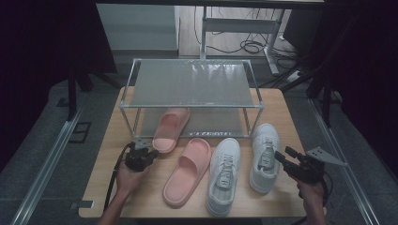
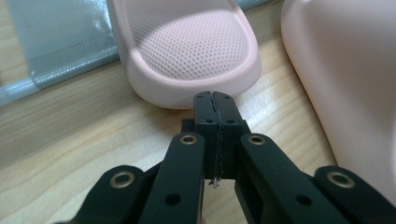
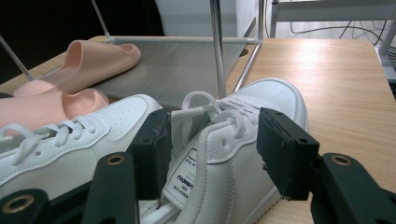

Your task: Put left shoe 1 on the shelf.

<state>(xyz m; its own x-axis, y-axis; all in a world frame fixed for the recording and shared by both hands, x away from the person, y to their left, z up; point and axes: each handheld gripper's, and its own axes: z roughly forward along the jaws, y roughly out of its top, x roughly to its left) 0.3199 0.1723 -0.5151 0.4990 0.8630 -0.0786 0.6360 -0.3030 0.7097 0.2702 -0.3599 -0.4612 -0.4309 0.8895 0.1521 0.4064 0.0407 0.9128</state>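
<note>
The shoe rack (image 1: 192,84) is our landmark, and the job of loading it is looking barely begun. One pink slipper (image 1: 171,129) is lying with its toe already under the rack's front rail, on the lower shelf, its heel sticking out toward the person. The left gripper (image 1: 146,153) is sitting right at that heel with its fingers clenched together on nothing, seemingly nudging the slipper in. The second pink slipper (image 1: 188,171) is waiting in front of the rack, and so are both white sneakers (image 1: 224,176), side by side on the table (image 1: 286,112). The right gripper (image 3: 210,154) is hovering with its fingers released, straddling the heel collar of the right-hand sneaker (image 1: 264,157), pads not pressing yet. Three shoes left, by my count. The rack's upright posts are narrowing the way in, and the top shelf is lying bare.
</note>
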